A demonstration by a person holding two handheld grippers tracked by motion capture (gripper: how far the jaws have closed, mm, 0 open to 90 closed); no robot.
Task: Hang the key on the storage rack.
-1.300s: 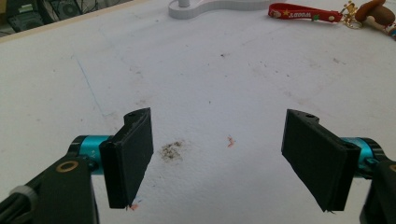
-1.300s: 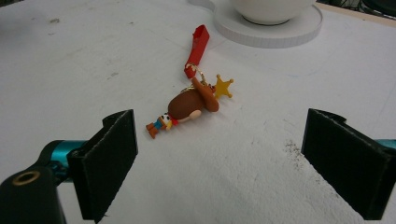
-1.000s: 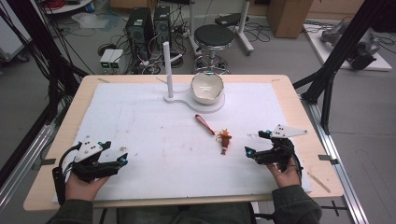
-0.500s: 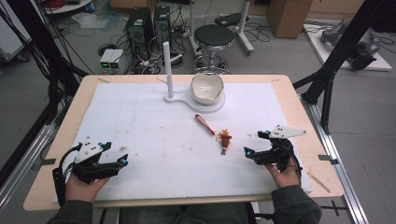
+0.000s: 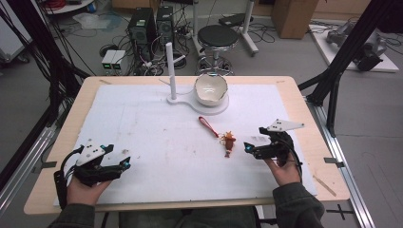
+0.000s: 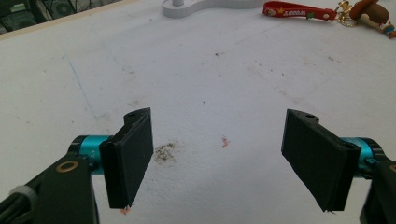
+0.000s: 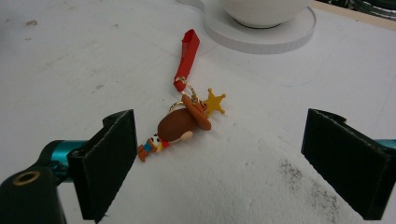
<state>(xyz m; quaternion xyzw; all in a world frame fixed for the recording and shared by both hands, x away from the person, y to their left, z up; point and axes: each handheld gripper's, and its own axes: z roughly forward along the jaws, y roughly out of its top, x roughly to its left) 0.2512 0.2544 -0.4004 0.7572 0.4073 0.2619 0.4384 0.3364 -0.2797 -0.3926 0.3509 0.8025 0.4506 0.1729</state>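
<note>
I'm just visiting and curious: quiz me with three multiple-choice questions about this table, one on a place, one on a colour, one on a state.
1. The keychain lies nearest:
A. the right gripper
B. the left gripper
C. the white post

2. The keychain's strap is:
A. blue
B. red
C. green

3. The right gripper's jaws are:
A. shut on the keychain
B. open
C. shut on nothing

Answers:
1 A, it lies just ahead of those jaws.
2 B, plainly red in the right gripper view.
3 B, a wide gap, nothing between.
</note>
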